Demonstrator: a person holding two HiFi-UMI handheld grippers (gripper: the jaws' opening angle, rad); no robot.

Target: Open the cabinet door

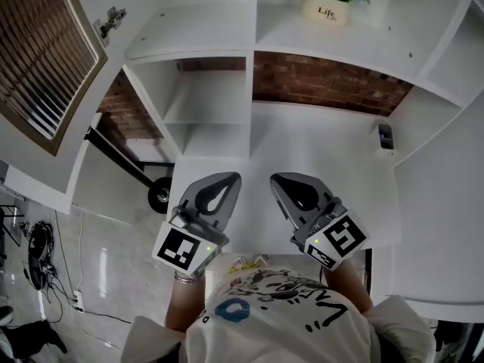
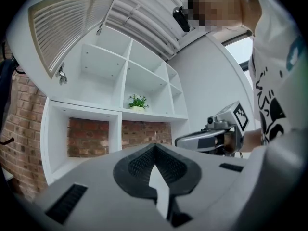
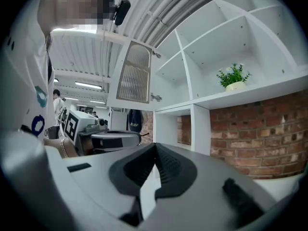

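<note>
1. Holding left gripper point(image 1: 227, 180) and right gripper point(image 1: 283, 180) level, side by side, pointing toward shelf unit point(image 1: 249, 89); both clenched on nothing.
2. Locating cabinet door point(image 1: 45, 51) swung open, upper left.
3. Showing distant person point(image 3: 57, 102) in right gripper view only.

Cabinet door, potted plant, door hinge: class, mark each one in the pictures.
cabinet door point(image 1: 38, 59): head view, slatted panel.
potted plant point(image 1: 327, 10): head view, white pot.
door hinge point(image 1: 110, 21): head view, metal arm.

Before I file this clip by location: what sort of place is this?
Likely a workshop mock-up: white shelf unit against a brick wall, louvred cabinet door open, corrugated ceiling with strip lights.
</note>
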